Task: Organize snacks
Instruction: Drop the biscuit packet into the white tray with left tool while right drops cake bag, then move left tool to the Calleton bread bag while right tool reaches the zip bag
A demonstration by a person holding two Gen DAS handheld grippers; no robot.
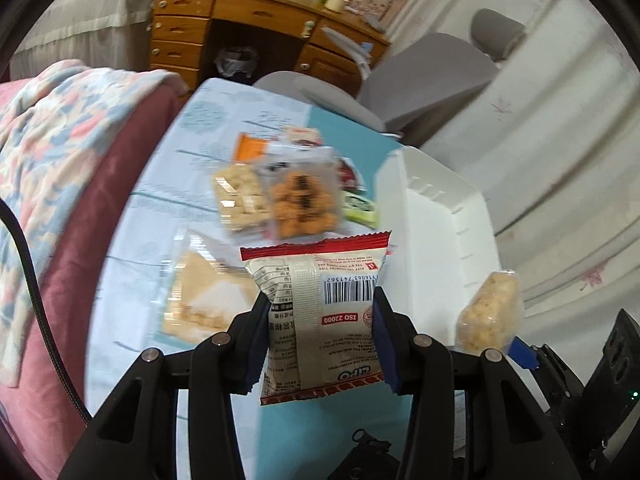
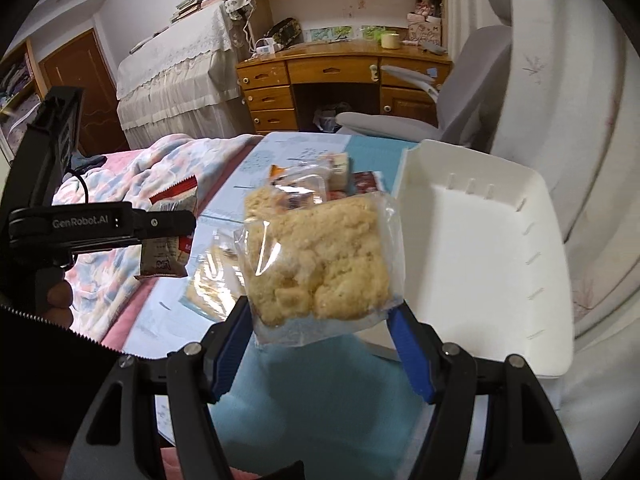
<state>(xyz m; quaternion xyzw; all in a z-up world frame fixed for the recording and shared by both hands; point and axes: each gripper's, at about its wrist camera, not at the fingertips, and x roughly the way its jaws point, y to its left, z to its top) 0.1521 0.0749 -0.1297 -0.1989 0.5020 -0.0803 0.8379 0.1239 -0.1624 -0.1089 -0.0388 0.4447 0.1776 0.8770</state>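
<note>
My left gripper is shut on a red-and-white snack packet with a barcode, held above the table. In the right wrist view that same packet hangs at the left in the left gripper. My right gripper is shut on a clear bag of pale crumbly rice cake; the bag also shows at the right of the left wrist view. An empty white bin stands on the table to the right of both.
More snacks lie on the light blue tablecloth: a triangular sandwich pack, a beige puff pack, an orange ball pack, a green packet. A quilted bed lies left, a grey chair and wooden desk behind.
</note>
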